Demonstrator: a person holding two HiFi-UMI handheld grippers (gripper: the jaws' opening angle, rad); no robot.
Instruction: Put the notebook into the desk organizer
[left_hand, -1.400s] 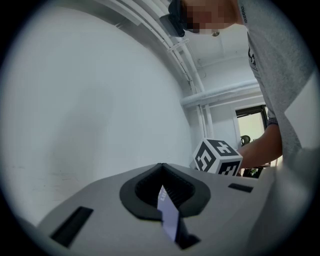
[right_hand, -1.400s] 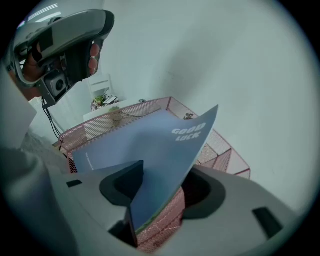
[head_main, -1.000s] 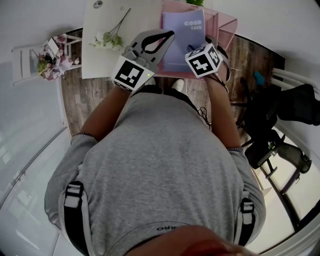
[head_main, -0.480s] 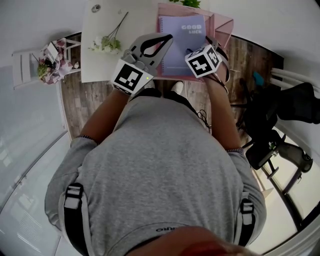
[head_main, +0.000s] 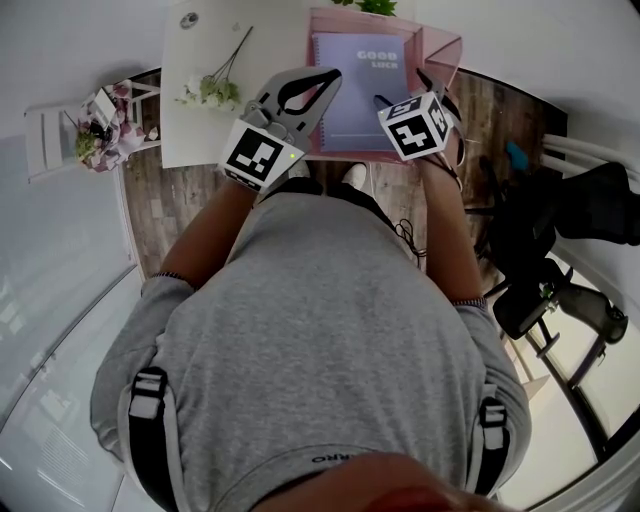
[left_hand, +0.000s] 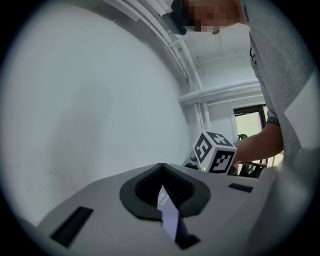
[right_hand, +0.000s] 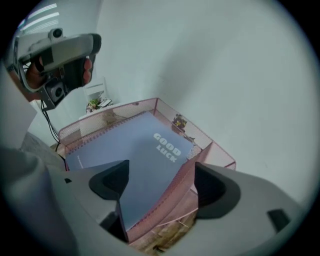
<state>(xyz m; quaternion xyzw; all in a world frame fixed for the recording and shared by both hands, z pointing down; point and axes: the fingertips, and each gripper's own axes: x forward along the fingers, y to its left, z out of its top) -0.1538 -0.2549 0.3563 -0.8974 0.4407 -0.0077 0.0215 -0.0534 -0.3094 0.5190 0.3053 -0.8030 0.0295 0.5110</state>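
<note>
The lavender notebook with "GOOD LUCK" on its cover lies flat inside the pink mesh desk organizer on the white table. My right gripper hovers over the organizer's near edge. Its jaws have just been opening and now stand wide; the notebook's near corner shows between them, untouched by the pads. My left gripper is shut on nothing beside the organizer's left side, held level. Only a sliver of the notebook shows through its loop.
The white table carries a flower sprig to the left of the organizer. A small white rack with flowers stands on the wooden floor at the far left. Dark equipment crowds the right side. A wall rises behind the organizer.
The right gripper's jaws have spread apart, off the notebook, and its cube has edged slightly right. The notebook stays in the organizer. The left gripper has kept still.
</note>
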